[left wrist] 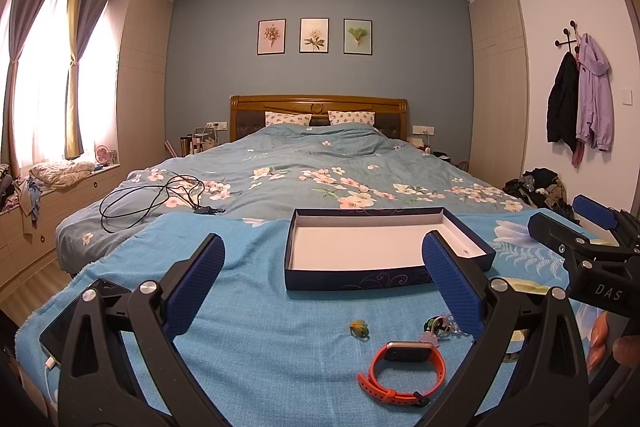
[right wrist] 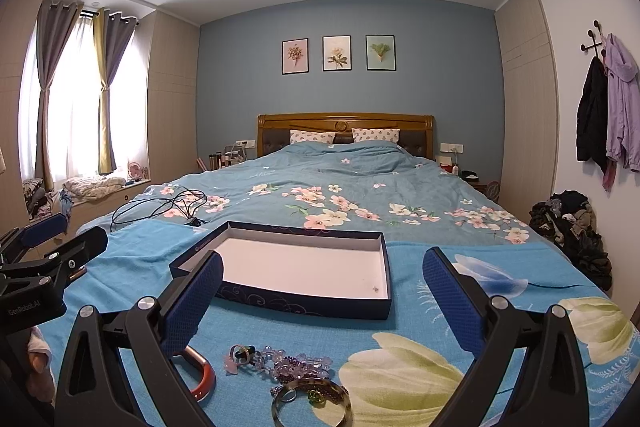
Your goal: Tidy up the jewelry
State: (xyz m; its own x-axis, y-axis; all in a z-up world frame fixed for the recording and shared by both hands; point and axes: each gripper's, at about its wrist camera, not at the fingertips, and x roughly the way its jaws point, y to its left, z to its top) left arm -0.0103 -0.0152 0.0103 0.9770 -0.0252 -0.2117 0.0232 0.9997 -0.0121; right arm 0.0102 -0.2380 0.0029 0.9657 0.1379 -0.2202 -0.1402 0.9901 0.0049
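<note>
A shallow dark blue box (left wrist: 360, 277) with a white inside lies on the blue towel, and a tiny piece (left wrist: 465, 250) rests in its right corner; the box (right wrist: 304, 303) shows in the right wrist view too. In front of it lie an orange watch (left wrist: 404, 367), a small green-yellow charm (left wrist: 359, 327) and a beaded cluster (left wrist: 438, 327). The right wrist view shows purple beads (right wrist: 288, 361), a bangle (right wrist: 312, 403) and the watch strap (right wrist: 202, 379). My left gripper (left wrist: 324, 275) is open above the jewelry. My right gripper (right wrist: 322, 287) is open too, both empty.
A phone (left wrist: 76, 315) lies on the towel's left edge. A black cable (left wrist: 156, 199) lies on the floral duvet beyond. The right gripper (left wrist: 580, 247) shows at the left view's right edge. Clothes (right wrist: 572, 227) are piled by the right wall.
</note>
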